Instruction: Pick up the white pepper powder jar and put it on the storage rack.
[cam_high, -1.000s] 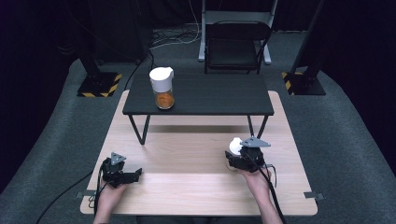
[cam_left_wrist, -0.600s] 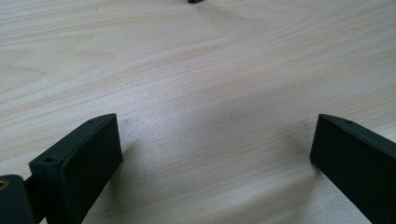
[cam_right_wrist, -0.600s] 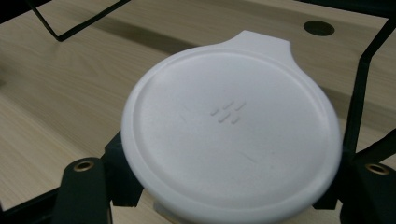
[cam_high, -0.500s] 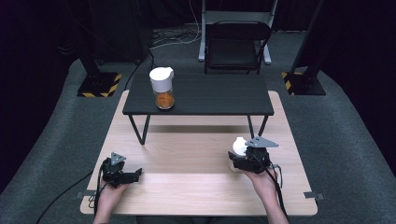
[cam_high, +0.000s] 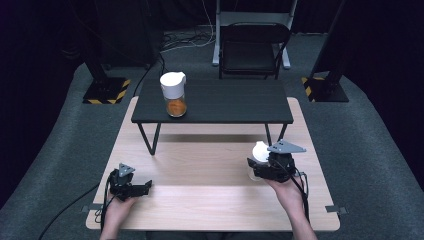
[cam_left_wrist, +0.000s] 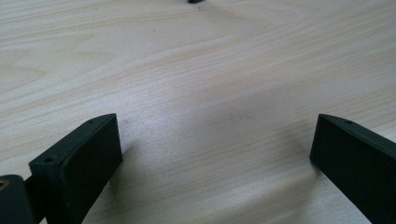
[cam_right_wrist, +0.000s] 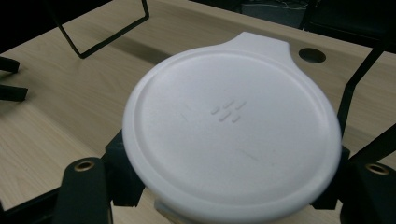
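One white-lidded jar (cam_right_wrist: 232, 135) is clamped between the jaws of my right gripper (cam_high: 267, 167), held near the right side of the wooden table (cam_high: 200, 210); I judge the pickup done and the placement outstanding. My left gripper (cam_left_wrist: 212, 154) rests low over bare wood, jaws wide apart and empty. A second lidded jar (cam_high: 173, 93) with orange contents stands on the black raised table (cam_high: 235, 102), the likely destination.

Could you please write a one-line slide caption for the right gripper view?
Right claw shut on a white-lidded jar above the light wooden table.
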